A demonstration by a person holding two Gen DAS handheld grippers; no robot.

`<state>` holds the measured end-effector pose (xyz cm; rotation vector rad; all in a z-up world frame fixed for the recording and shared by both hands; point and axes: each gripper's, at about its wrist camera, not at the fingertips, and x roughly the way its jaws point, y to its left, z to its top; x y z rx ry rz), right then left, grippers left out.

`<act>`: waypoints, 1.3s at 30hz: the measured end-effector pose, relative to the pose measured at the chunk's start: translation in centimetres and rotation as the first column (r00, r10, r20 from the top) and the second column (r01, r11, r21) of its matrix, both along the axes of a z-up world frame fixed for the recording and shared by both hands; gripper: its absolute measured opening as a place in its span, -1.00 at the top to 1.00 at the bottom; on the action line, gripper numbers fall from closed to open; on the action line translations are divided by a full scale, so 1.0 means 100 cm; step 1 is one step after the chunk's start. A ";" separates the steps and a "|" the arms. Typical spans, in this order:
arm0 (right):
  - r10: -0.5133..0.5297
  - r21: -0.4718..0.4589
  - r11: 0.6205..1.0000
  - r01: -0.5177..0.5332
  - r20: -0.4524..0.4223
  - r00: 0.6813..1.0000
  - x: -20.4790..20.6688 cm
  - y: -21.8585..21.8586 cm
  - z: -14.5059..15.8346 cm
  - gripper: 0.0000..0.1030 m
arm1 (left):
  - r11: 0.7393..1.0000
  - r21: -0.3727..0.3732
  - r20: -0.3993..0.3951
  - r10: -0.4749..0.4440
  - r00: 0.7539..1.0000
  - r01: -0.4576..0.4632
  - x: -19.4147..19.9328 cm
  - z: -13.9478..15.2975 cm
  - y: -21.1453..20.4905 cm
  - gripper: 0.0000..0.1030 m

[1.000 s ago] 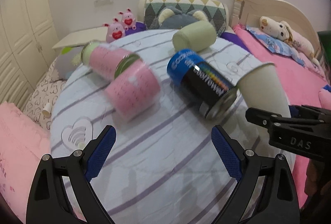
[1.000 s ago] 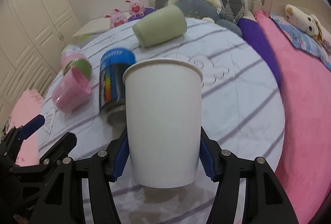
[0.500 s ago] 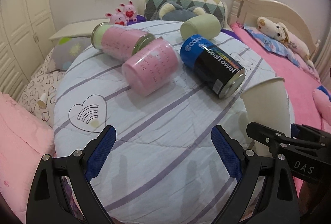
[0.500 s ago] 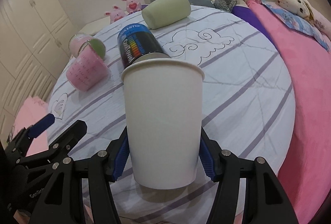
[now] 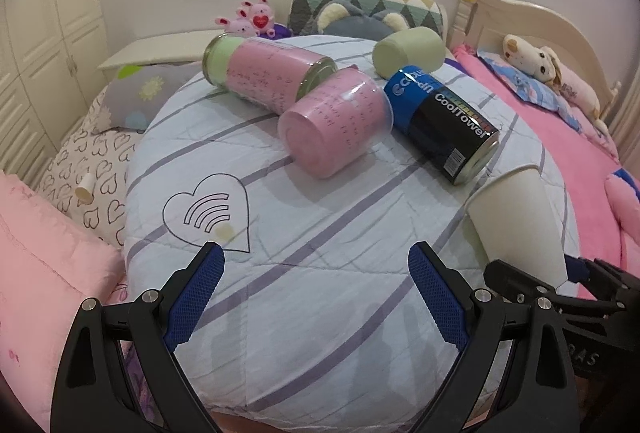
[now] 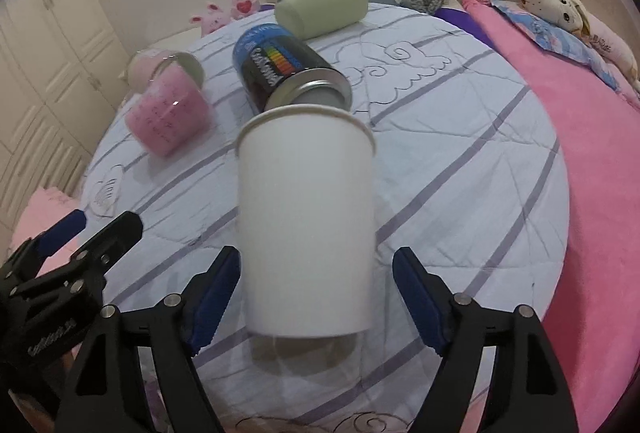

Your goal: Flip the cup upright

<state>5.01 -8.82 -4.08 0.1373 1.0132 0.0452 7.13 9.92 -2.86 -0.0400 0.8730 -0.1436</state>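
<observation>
- White paper cup (image 6: 306, 229) stands upright, rim up, on the striped quilted round cushion (image 6: 460, 161), plain-sided and slightly blurred.
- Right gripper (image 6: 316, 297) straddles its base with jaws parted; a gap shows at the right pad, and contact on the left is unclear.
- Left gripper (image 5: 316, 293) hangs open, empty.
- The cup's rim hides part of the black can (image 6: 286, 67) behind.

Legible: "CoolTower" in white on the black-and-blue can (image 5: 442, 123), lying at one o'clock from centre.
</observation>
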 end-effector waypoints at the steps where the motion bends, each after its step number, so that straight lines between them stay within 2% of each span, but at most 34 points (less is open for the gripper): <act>1: 0.004 0.008 1.000 -0.004 0.001 1.000 -0.002 0.000 0.001 -0.55 | 1.000 -0.004 -0.002 -0.003 1.000 0.003 -0.001 0.000 0.000 -0.84; 12: 0.058 -0.013 0.998 -0.057 0.049 0.997 -0.016 0.002 0.017 -0.55 | 1.000 0.020 0.020 0.015 1.000 -0.016 -0.015 0.013 -0.003 -0.84; 22: 0.081 0.005 0.997 -0.082 0.084 0.993 -0.021 -0.019 0.026 -0.55 | 0.999 0.037 0.023 0.027 0.999 -0.028 -0.032 0.021 -0.030 -0.84; 32: 0.059 0.046 0.997 -0.064 0.115 0.992 -0.019 -0.064 0.027 -0.55 | 0.997 0.066 -0.001 0.031 1.000 -0.031 -0.034 0.024 -0.073 -0.84; 39: 0.034 0.070 0.997 -0.042 0.103 0.994 -0.010 -0.103 0.018 -0.55 | 0.998 0.049 -0.027 0.029 0.999 -0.027 -0.027 0.031 -0.106 -0.84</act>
